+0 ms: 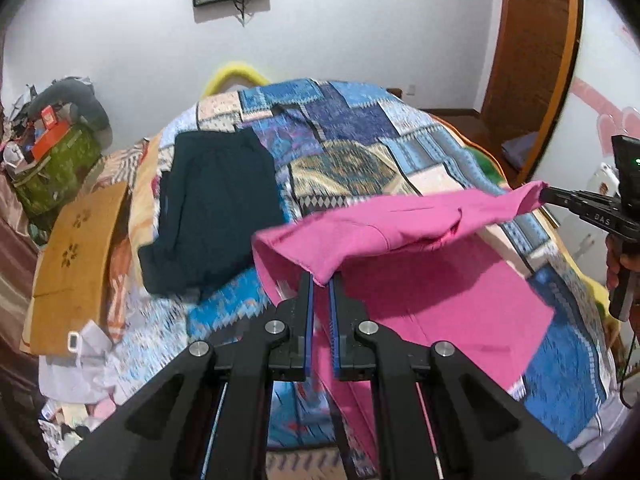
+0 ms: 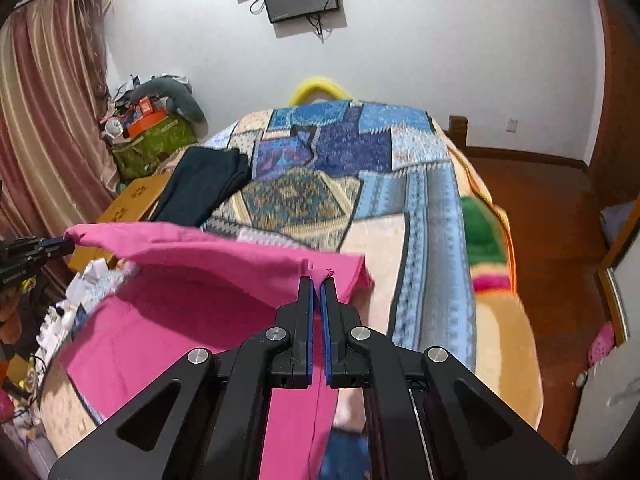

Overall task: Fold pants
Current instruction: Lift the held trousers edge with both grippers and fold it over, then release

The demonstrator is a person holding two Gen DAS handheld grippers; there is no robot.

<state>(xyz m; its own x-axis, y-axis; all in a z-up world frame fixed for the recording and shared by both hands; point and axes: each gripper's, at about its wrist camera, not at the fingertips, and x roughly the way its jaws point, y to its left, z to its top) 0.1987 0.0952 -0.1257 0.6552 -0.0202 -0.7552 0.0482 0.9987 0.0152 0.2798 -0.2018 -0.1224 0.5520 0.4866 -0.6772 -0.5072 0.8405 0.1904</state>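
Pants (image 1: 420,240) pinched at both corners, left gripper (image 1: 321,280) and right gripper (image 2: 318,280) each clamped on fabric, edge lifted over bed (image 1: 360,152). Keep tension even, carry forward level, lay corners squarely onto lower layer.

2 claw-mounted fisheyes, close, facing bed (image 1: 420,152), sharing wall

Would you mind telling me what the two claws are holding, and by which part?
Both hold the pink pants: the left claw and the right claw each pinch one end of its lifted edge.
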